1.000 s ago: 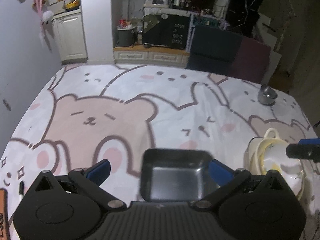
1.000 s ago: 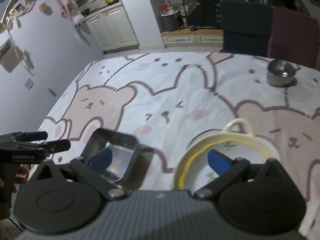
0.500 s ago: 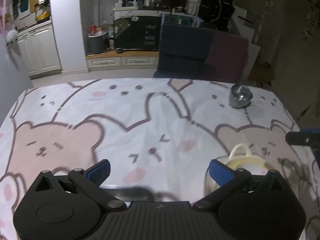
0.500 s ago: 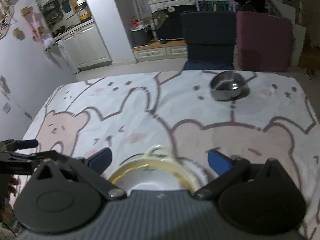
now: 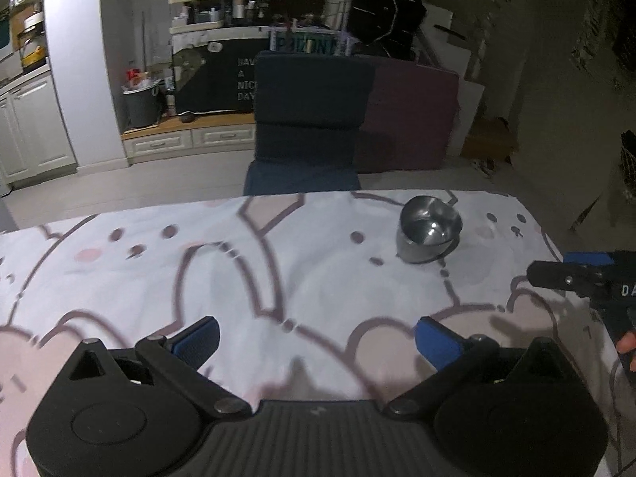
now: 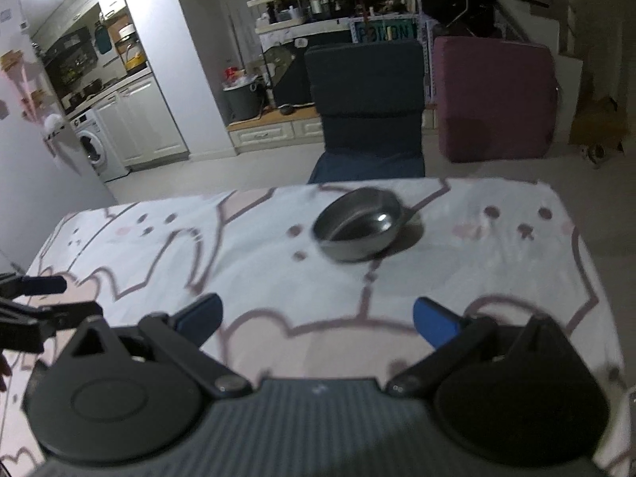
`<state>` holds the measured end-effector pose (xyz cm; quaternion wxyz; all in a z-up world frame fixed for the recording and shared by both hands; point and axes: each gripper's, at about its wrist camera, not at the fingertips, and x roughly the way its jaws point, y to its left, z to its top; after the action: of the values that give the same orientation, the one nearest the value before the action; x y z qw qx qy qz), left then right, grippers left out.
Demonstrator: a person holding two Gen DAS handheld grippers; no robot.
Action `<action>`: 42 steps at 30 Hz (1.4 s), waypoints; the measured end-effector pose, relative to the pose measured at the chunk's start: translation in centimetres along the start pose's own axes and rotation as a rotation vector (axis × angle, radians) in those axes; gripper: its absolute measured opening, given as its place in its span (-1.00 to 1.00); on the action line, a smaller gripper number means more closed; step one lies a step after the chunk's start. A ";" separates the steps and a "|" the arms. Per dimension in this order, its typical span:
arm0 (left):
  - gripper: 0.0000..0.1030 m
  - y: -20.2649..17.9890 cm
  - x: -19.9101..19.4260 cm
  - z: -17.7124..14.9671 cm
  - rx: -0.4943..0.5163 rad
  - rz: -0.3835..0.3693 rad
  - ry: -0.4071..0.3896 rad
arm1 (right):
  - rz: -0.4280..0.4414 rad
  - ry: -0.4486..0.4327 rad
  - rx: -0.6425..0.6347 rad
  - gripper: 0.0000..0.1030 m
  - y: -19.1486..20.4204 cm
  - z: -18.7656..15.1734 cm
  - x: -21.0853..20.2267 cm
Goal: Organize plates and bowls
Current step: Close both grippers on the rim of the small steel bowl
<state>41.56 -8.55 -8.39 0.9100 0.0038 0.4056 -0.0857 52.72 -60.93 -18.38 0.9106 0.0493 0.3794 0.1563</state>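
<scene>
Bear-printed cloth covers the table [image 5: 278,270], with a dim kitchen, a dark blue chair [image 6: 365,91] and a maroon cushion [image 6: 493,99] beyond its far edge. One steel bowl [image 5: 429,234] stands near that far edge, toward the right corner, mouth up and tipped slightly toward the cameras; it is round, so no long axis shows. In the right wrist view the bowl [image 6: 359,228] sits ahead and a little left of centre, with bare cloth all round it and out to the table's right edge. The left gripper [image 5: 316,338] hovers over the near cloth, its blue-padded fingers spread wide with nothing between them. The right gripper [image 6: 316,318] is likewise wide open and empty, level with the left and pointing at the far edge. Each shows at the edge of the other's view, well apart.
</scene>
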 end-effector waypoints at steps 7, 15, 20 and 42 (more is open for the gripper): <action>0.97 -2.6 6.2 2.7 -0.047 -0.064 0.021 | 0.001 -0.014 -0.068 0.99 -4.0 3.8 4.7; 0.55 -4.3 13.1 4.9 -0.176 -0.151 0.072 | 0.033 0.004 -0.037 0.60 -7.5 6.9 10.5; 0.25 -4.4 16.3 5.1 -0.284 -0.191 0.134 | 0.029 0.041 -0.011 0.30 -8.8 7.7 13.6; -0.74 -4.5 19.2 5.5 -0.513 -0.220 0.158 | -0.045 0.142 -0.115 -0.82 -7.1 10.4 20.1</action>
<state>57.49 -16.38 -18.55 0.8321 -0.2637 0.4816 -0.0782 75.14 -60.90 -26.05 0.8859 -0.0229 0.4346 0.1607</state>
